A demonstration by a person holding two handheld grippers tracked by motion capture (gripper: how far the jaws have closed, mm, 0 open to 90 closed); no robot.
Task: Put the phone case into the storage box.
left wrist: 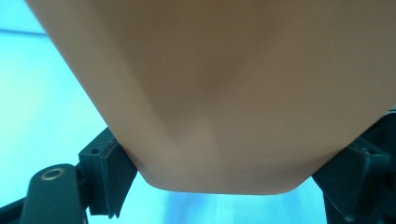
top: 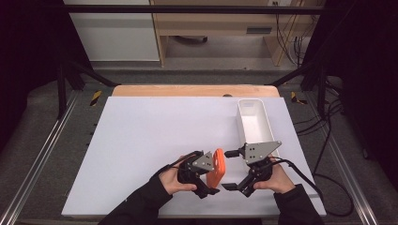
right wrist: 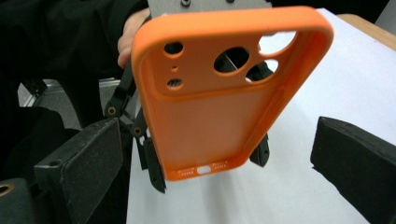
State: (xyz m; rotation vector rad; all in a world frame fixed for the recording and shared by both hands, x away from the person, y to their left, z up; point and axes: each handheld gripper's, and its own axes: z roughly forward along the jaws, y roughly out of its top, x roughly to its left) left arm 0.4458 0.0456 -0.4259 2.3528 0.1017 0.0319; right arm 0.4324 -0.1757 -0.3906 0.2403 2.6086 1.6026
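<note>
Both hands low, left claw [top: 209, 174] gripping upright orange case [top: 217, 168]

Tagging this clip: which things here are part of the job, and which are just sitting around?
In the job:
- orange phone case, clamped between the left gripper jaws
- right gripper, jaws open, pointed at the case without touching it

Just there:
- white bin, far right of the table
- white table

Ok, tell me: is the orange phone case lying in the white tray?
No, the orange phone case is held upright in the left gripper, apart from the white tray.
</note>
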